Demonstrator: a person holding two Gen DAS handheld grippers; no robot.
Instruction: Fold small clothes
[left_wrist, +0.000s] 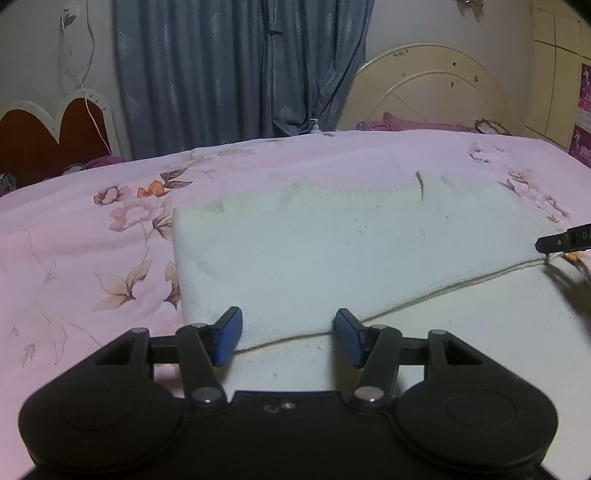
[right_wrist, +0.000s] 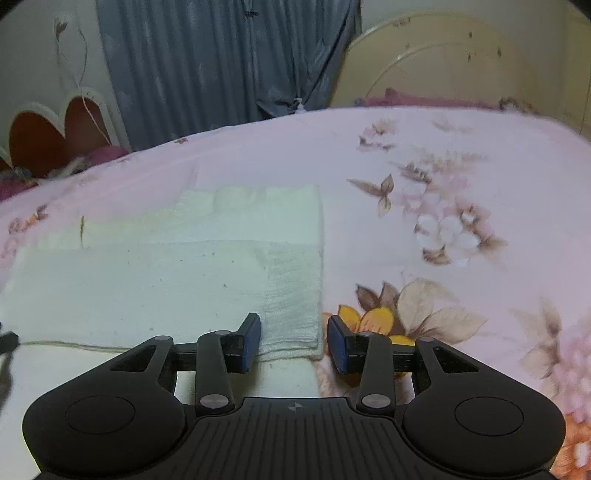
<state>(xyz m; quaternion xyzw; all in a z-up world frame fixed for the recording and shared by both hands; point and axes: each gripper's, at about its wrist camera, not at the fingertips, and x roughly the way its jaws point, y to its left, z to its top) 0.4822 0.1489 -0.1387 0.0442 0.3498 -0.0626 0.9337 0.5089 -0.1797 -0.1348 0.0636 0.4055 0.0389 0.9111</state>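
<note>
A white knitted garment (left_wrist: 332, 258) lies flat on the pink floral bedsheet (left_wrist: 74, 258), partly folded, with a fold edge running across its near part. My left gripper (left_wrist: 289, 336) is open, its blue pads on either side of that fold edge near the garment's left side. In the right wrist view the same garment (right_wrist: 166, 277) fills the left half. My right gripper (right_wrist: 294, 343) is open, straddling the garment's near right corner with its ribbed hem. The tip of the right gripper shows at the right edge of the left view (left_wrist: 561, 242).
The bed runs back to a cream headboard (left_wrist: 424, 88) at the far right and blue curtains (left_wrist: 236, 70) behind. A red heart-shaped headboard (left_wrist: 48, 140) stands at the far left. Purple bedding (left_wrist: 413, 123) lies at the bed's far edge.
</note>
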